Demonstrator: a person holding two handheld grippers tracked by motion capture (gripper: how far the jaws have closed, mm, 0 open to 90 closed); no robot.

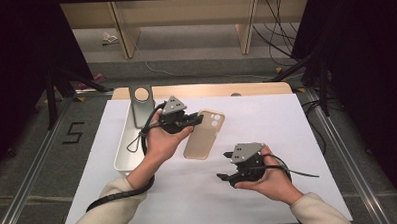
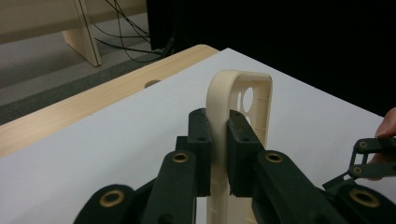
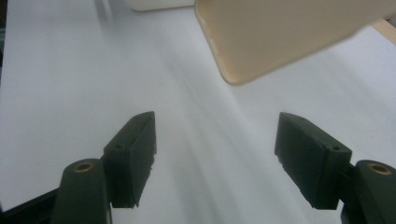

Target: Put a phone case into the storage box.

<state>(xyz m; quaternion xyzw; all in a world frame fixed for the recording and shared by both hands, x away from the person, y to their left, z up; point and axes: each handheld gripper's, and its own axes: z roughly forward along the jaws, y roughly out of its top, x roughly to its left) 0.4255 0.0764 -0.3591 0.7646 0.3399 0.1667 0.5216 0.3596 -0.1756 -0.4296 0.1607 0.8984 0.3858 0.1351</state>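
A beige phone case (image 1: 203,134) with a camera cutout hangs just above the white table top. My left gripper (image 1: 197,120) is shut on its left long edge near the camera end. The left gripper view shows the case (image 2: 240,100) standing on edge between the two pads (image 2: 200,140), jaws closed tight on its rim. My right gripper (image 1: 227,166) is lower right of the case, open, with nothing between its jaws. In the right gripper view the case's rounded lower corner (image 3: 280,37) floats ahead of the wide-apart pads (image 3: 135,154).
A shallow cream tray (image 1: 125,144) lies at the left of the white sheet (image 1: 267,119), holding a grey phone (image 1: 141,105) with a round camera ring at its far end. The wooden table edge (image 1: 255,88) runs along the back.
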